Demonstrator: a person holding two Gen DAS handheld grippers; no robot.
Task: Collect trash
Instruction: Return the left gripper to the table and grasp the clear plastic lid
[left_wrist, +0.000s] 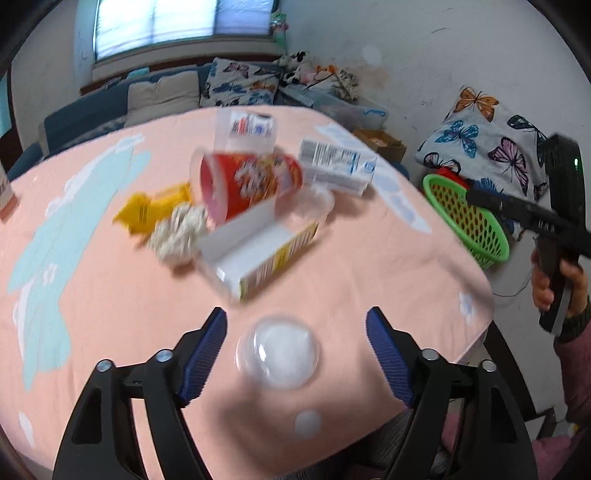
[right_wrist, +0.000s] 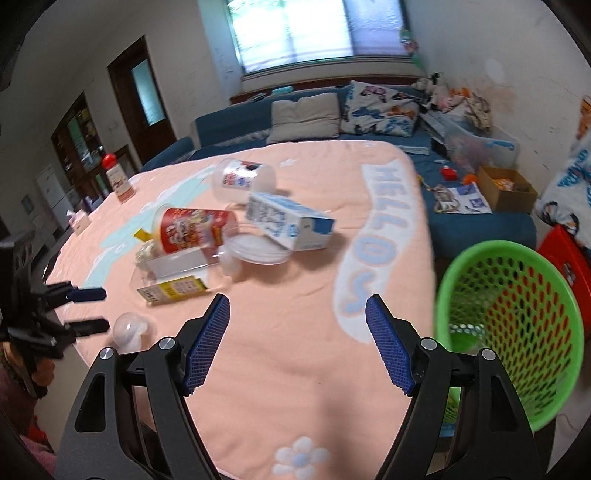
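The left gripper (left_wrist: 296, 321) hung open above a clear plastic dome lid (left_wrist: 277, 351) on the pink tablecloth (left_wrist: 110, 288).

Home living room: sofa (right_wrist: 295, 125), cushions (right_wrist: 304, 116), window (right_wrist: 314, 33).

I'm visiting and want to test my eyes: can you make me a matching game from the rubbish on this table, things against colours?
Things:
1. tipped cup
2. carton
3. basket
4. dome lid

Colours:
A. green
B. clear
C. red
D. white and blue

Pairs: 1-C, 2-D, 3-A, 4-B
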